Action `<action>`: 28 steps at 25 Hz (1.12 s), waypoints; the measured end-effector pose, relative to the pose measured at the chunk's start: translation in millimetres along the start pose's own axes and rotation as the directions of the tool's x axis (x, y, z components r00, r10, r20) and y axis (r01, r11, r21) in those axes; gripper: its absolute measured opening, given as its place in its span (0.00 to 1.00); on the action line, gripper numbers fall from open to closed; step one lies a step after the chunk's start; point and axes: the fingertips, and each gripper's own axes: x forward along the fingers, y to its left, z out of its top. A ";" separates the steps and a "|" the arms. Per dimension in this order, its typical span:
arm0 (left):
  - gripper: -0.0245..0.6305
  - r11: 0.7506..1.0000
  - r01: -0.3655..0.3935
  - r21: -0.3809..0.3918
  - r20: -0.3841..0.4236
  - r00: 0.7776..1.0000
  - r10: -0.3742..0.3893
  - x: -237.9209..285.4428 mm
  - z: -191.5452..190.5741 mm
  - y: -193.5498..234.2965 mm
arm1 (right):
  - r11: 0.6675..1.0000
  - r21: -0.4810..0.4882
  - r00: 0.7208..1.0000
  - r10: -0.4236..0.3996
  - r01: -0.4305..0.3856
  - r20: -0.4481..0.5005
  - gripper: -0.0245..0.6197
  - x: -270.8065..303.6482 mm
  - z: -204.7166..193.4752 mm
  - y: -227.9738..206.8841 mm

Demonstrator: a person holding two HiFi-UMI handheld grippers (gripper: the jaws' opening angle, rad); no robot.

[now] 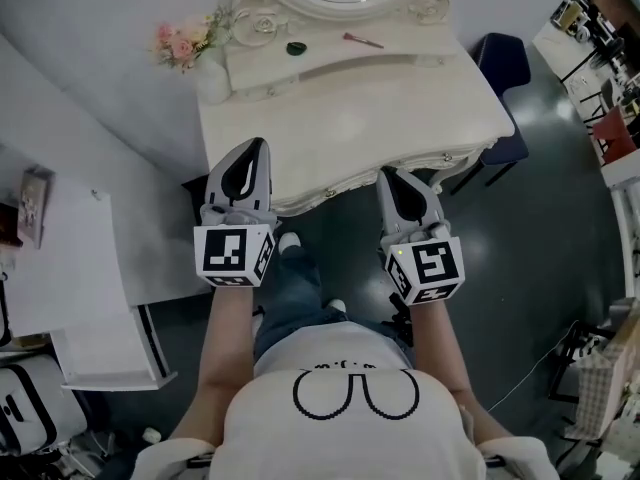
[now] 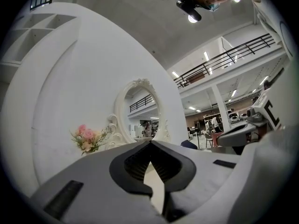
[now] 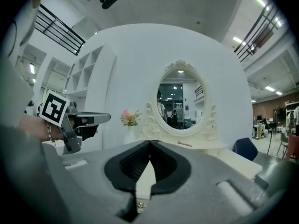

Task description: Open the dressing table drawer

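Observation:
The cream dressing table (image 1: 340, 118) stands ahead of me, with an oval mirror (image 3: 181, 101) at its back. Its carved front edge (image 1: 340, 190) overhangs the drawer front, which is hidden from above. My left gripper (image 1: 258, 146) hovers over the table's front left part, shut with nothing between its fingers. My right gripper (image 1: 389, 174) sits just before the front edge at the right, also shut and empty. In the left gripper view the left gripper (image 2: 150, 143) has its tips touching; in the right gripper view the right gripper (image 3: 150, 143) shows the same. Both point level toward the mirror.
Pink flowers in a vase (image 1: 185, 43), a small dark object (image 1: 296, 48) and a pink pen (image 1: 362, 40) lie at the table's back. A blue chair (image 1: 503, 63) stands to the right. A white shelf unit (image 1: 70, 258) is at the left. A person's legs are below the table edge.

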 end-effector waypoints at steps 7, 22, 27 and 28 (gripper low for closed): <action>0.04 0.998 -0.061 -0.013 -0.031 0.998 0.061 61.7 -22.5 85.0 | 0.999 -0.005 0.998 0.037 -0.037 -0.051 0.04 118.5 -3.4 0.8; 0.04 0.993 -0.082 -0.080 -0.157 0.985 0.069 149.5 -95.8 222.1 | 0.991 0.055 0.944 0.131 -0.120 -0.303 0.17 317.4 -73.4 39.9; 0.04 0.993 -0.058 -0.101 -0.190 0.981 0.038 162.7 -117.3 231.1 | 0.987 0.087 0.902 0.160 -0.136 -0.401 0.17 356.6 -112.8 52.0; 0.04 0.993 -0.052 -0.104 -0.195 0.980 0.031 164.2 -120.1 231.2 | 0.986 0.095 0.892 0.163 -0.135 -0.422 0.17 363.4 -121.2 53.3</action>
